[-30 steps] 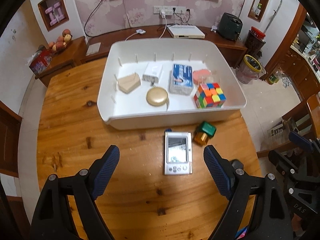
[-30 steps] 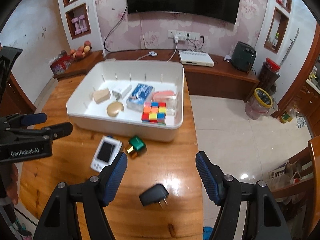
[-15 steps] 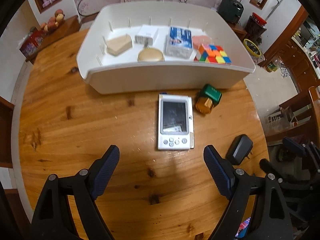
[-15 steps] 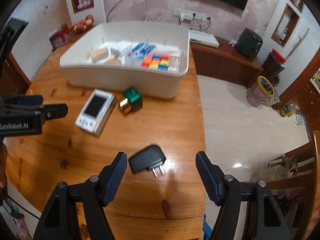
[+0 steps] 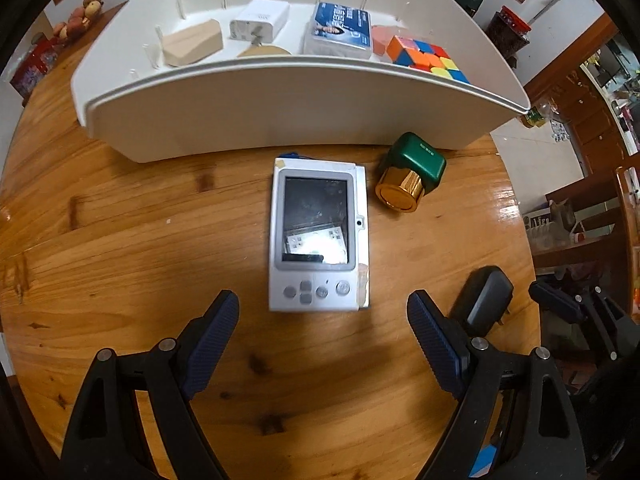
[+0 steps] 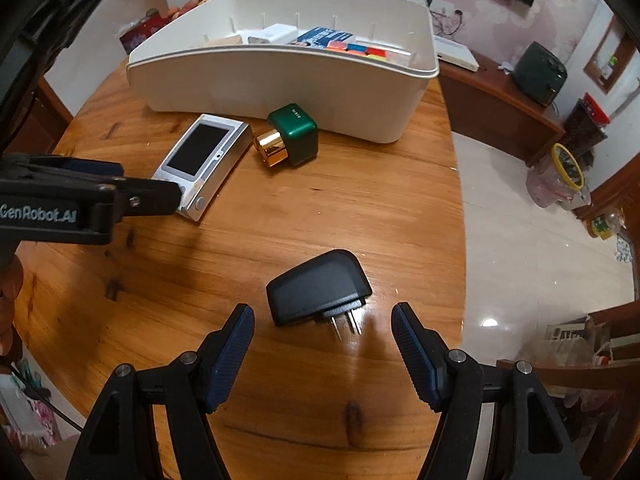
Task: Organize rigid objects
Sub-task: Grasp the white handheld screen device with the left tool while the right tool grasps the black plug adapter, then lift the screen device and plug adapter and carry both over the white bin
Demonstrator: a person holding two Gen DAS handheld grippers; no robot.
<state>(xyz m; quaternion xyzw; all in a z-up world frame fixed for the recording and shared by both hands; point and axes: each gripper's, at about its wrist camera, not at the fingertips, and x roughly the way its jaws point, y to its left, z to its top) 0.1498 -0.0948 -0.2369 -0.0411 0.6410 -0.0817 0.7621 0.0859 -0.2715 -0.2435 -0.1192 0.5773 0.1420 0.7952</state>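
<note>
A silver handheld device [image 5: 318,236] lies flat on the round wooden table, just ahead of my open left gripper [image 5: 323,334]; it also shows in the right wrist view [image 6: 204,164]. A green bottle with a gold cap [image 5: 412,172] lies on its side right of it, against the white bin [image 5: 280,108]. A black plug adapter [image 6: 318,286] lies just ahead of my open right gripper [image 6: 323,342], prongs toward me. The bin [image 6: 280,80] holds a wooden block [image 5: 194,42], a white charger [image 5: 260,20], a blue pack [image 5: 340,30] and a colour cube [image 5: 428,58].
The table edge drops to a tiled floor [image 6: 520,220] on the right. The left gripper's arm [image 6: 80,204] crosses the left of the right wrist view. A wooden cabinet with a white box [image 6: 456,54] stands behind the bin. A chair [image 5: 588,216] stands at the right.
Both grippers have dropped lower and closer to the table. The silver device now sits just ahead of the left fingers, the black adapter just ahead of the right fingers. Both stay open.
</note>
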